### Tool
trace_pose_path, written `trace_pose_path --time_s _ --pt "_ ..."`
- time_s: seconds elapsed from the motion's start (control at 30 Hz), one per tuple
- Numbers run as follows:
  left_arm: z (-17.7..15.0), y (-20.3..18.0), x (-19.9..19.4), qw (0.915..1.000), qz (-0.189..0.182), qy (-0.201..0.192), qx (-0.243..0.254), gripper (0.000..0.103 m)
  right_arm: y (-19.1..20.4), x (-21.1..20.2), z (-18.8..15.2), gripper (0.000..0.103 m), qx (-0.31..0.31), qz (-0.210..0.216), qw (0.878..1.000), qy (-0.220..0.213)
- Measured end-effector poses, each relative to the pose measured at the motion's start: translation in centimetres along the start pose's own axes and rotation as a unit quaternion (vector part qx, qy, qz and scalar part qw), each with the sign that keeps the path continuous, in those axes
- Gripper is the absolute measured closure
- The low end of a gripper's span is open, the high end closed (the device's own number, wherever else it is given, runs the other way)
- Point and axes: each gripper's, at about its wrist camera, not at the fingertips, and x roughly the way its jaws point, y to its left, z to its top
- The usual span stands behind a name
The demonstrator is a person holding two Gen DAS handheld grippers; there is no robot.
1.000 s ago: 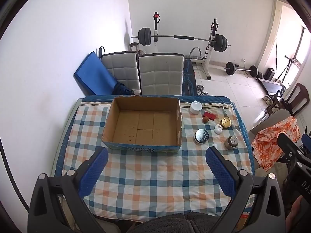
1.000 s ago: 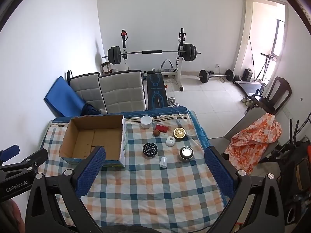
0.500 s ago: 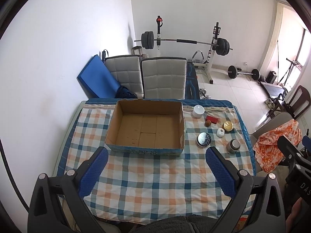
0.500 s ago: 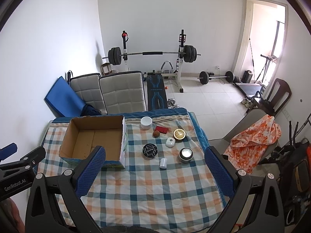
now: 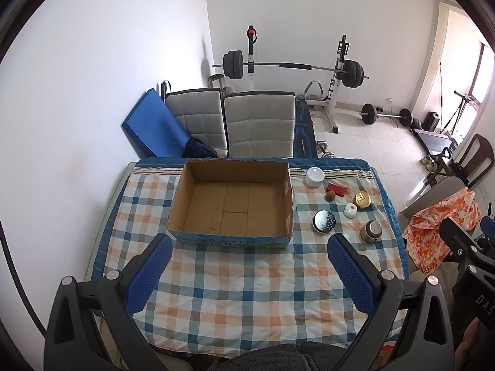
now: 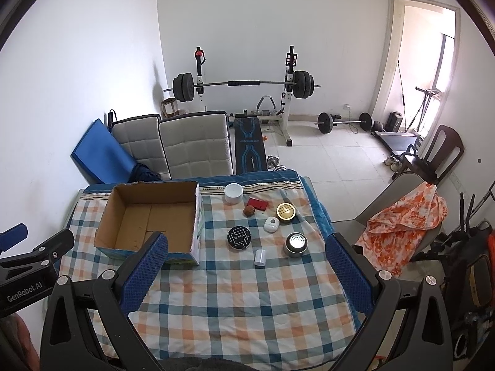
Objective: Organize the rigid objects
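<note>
Both grippers, left gripper (image 5: pixel 249 255) and right gripper (image 6: pixel 247 255), pulled back slightly from cardboard box (image 5: pixel 232 201); fingers spread, holding nothing; box empty, small items right of it untouched; sorting not started.

The right gripper (image 6: pixel 246 247) hangs above the checked worktop (image 6: pixel 247 303), its blue fingers (image 6: pixel 145 272) spread wide with nothing between them. An open cardboard box (image 6: pixel 151 219) sits at the left, and to its right lie a black round tin (image 6: pixel 238 237), a gold tin (image 6: pixel 286 211), a red block (image 6: pixel 257 204) and a white cylinder (image 6: pixel 260 257). The left gripper (image 6: pixel 12 236) shows at the left edge.
</note>
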Motion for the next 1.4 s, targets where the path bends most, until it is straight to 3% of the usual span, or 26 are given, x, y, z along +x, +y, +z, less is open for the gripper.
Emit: trace_pose_path --time_s 1.4 --pt "-0.9 -0.5 0.2 1.0 -0.001 -0.005 -0.003 0.0 0.1 0.0 0.6 0.0 -0.006 -0.017 1.0 -0.006"
